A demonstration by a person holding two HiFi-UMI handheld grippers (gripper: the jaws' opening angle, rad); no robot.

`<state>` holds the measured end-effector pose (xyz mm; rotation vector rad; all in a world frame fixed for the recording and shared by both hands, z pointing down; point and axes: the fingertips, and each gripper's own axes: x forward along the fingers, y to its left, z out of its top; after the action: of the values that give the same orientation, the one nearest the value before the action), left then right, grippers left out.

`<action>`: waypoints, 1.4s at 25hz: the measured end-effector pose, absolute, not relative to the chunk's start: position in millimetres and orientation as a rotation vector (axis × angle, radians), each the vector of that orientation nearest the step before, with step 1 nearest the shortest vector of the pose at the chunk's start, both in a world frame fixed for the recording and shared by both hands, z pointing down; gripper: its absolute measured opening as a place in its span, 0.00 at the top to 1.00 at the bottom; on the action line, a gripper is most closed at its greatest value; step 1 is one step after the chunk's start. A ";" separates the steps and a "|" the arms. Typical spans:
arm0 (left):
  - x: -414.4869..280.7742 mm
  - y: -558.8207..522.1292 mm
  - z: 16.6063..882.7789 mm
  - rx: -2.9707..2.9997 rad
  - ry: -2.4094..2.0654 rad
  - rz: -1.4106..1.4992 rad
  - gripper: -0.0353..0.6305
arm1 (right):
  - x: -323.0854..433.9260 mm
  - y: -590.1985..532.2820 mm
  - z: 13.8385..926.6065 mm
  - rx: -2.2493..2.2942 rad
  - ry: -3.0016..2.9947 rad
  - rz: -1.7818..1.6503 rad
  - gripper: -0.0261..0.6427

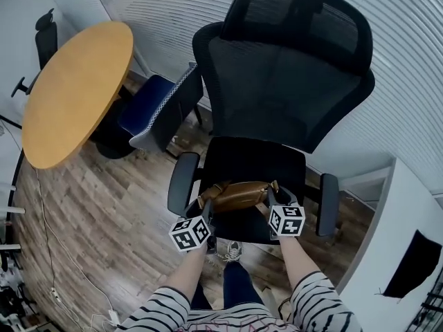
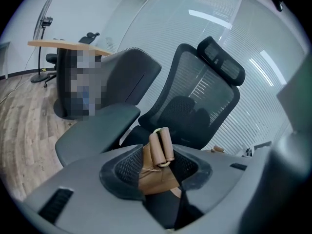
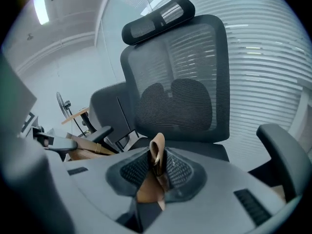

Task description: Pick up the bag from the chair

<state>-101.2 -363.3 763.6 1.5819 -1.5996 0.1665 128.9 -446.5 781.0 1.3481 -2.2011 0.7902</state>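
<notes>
A small tan leather bag [image 1: 239, 194] hangs just over the front of the black office chair's seat [image 1: 249, 161], held at both ends. My left gripper [image 1: 205, 209] is shut on the bag's left end, where a folded strap loop [image 2: 160, 147] with a metal ring sticks up between the jaws. My right gripper [image 1: 273, 198] is shut on the bag's right end, a folded tan tab [image 3: 156, 160] pinched between its jaws. The bag body [image 3: 83, 150] shows at the left of the right gripper view.
The chair has a tall mesh back [image 1: 291, 81] and two armrests [image 1: 181, 182] [image 1: 328, 203]. A round wooden table [image 1: 73, 88] and a blue chair [image 1: 156, 109] stand to the left. A white desk [image 1: 408, 247] is at the right. The floor is wood.
</notes>
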 end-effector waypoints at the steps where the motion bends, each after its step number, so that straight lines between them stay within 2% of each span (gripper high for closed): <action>1: -101.8 -361.9 762.9 1.590 -1.592 0.172 0.68 | 128.7 -443.6 779.4 1.358 -2.192 0.785 0.82; 10: -117.2 -338.2 726.0 1.736 -1.509 0.177 0.70 | 121.4 -395.3 732.3 1.492 -2.163 0.797 0.83; 24: -155.7 -272.2 599.5 2.027 -1.446 0.114 0.71 | 90.3 -287.8 600.7 1.774 -2.178 0.718 0.83; 35: -182.1 -226.4 530.1 2.153 -1.425 0.070 0.71 | 65.6 -223.5 533.0 1.881 -2.179 0.667 0.83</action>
<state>-182.1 -226.4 530.1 2.1528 -1.4250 0.0703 65.6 -223.5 533.0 1.8812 -2.1789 0.6667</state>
